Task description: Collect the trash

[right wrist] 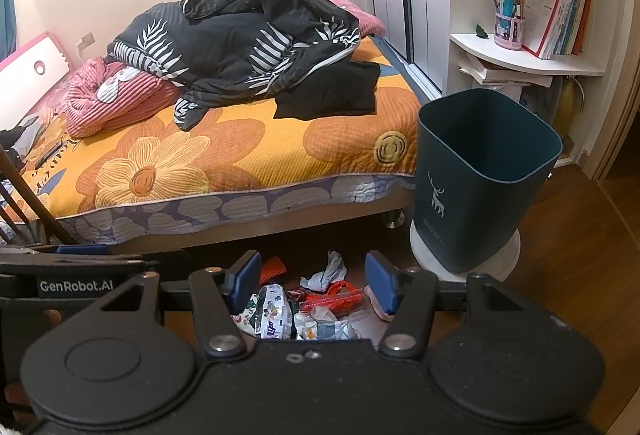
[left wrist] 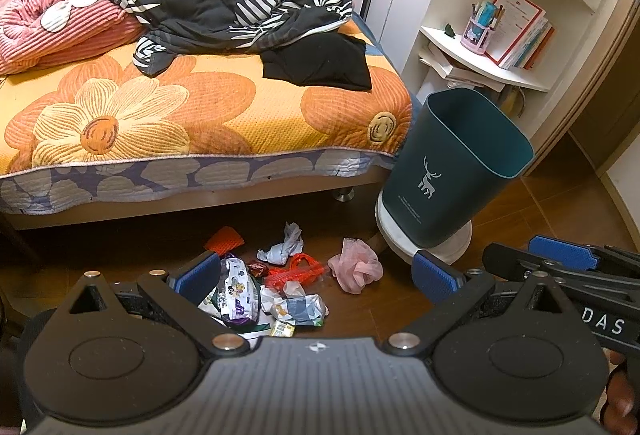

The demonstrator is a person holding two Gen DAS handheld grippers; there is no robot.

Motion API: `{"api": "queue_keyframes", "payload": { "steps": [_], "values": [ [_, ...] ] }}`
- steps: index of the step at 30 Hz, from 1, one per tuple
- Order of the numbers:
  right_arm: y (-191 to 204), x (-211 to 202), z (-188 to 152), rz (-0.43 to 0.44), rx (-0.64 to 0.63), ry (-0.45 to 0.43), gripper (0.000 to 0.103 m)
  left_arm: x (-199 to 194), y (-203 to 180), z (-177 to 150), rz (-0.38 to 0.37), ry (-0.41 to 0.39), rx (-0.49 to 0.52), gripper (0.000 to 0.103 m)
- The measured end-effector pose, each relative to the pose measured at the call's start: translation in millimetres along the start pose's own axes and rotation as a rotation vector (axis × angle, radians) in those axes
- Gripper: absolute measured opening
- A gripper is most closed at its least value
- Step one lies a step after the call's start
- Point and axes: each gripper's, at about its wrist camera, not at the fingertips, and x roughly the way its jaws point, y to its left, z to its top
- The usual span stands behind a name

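A heap of trash lies on the brown floor in front of the bed: a crumpled white paper (left wrist: 282,247), a red plastic net (left wrist: 298,271), a pink mesh wad (left wrist: 356,269), a printed wrapper (left wrist: 236,291) and a blue-white packet (left wrist: 300,309). My left gripper (left wrist: 316,275) hangs above the heap, open and holding nothing. My right gripper (right wrist: 312,281) is open too, with the printed wrapper (right wrist: 272,309) and red net (right wrist: 336,297) showing between its blue pads. A dark teal bin (left wrist: 456,167) (right wrist: 480,175) with a deer print stands to the right, apparently empty.
The bin sits on a round white base (left wrist: 432,251) beside the bed (left wrist: 200,115), which carries a dark quilt and clothes. A white corner shelf (right wrist: 520,63) with books rises behind the bin. The right tool's black frame (left wrist: 580,275) shows at the left view's edge.
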Motion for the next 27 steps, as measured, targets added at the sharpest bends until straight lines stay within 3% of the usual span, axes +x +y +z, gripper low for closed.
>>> {"api": "queue_keyframes", "payload": {
  "steps": [27],
  "values": [
    [2.5, -0.3, 4.3, -0.004, -0.013, -0.006, 0.058, 0.5, 3.3, 0.5, 0.000, -0.002, -0.002, 0.102]
  ]
}}
